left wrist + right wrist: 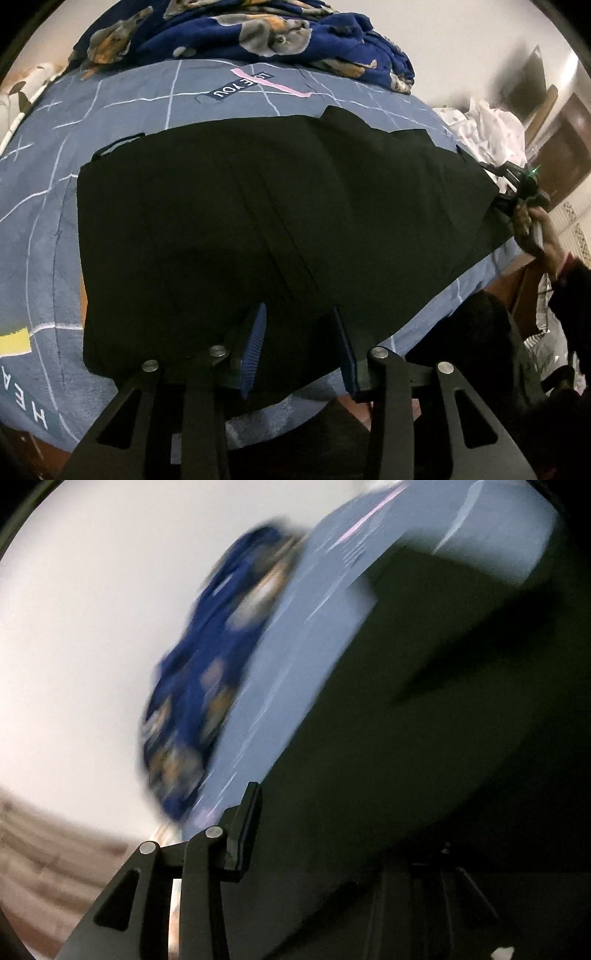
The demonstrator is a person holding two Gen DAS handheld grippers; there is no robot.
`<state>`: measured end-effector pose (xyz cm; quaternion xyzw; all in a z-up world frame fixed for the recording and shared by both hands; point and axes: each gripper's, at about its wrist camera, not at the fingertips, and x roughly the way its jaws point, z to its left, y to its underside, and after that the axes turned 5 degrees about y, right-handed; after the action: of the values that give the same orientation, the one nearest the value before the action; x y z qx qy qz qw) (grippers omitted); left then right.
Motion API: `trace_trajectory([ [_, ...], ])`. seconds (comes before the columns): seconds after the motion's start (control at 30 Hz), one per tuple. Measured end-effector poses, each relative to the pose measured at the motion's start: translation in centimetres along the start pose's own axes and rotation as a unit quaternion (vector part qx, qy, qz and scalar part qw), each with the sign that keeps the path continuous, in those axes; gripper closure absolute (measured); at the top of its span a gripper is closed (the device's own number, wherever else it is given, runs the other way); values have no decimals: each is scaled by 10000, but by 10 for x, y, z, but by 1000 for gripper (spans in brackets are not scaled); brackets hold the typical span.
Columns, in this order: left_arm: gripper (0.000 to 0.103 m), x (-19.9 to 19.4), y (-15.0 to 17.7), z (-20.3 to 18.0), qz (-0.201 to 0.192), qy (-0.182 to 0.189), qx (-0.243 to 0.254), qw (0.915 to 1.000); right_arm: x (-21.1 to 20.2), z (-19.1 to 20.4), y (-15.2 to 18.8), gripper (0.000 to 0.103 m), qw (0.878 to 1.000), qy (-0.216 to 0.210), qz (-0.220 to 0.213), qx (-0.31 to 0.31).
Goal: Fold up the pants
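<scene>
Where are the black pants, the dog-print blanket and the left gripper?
black pants (pixel 207 221): left wrist view, middle of the fabric.
dog-print blanket (pixel 221 33): left wrist view, blue folds.
left gripper (pixel 299 350): left wrist view, between the fingertips.

"LOVE YOU" on bedsheet (pixel 110 122)

Left wrist view sharp, dim indoor light, heavy fisheye bend w/ dark vignette at rim. Right wrist view badly motion-smeared; black cloth underexposed approx 3–6 o'clock.
</scene>
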<state>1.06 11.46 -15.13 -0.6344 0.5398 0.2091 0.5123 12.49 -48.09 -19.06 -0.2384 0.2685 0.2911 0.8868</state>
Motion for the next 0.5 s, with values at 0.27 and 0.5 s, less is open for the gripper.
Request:
trace_trajectory([
  [0.27,64,0,2,-1,-77,-50,-64,9999,-57,-51,-66,82,9961,557,-602,-325],
  [0.5,64,0,1,-3,-64,-119,-20,9999,-61,-19,-54,78,9655,1560,-382,-2052],
])
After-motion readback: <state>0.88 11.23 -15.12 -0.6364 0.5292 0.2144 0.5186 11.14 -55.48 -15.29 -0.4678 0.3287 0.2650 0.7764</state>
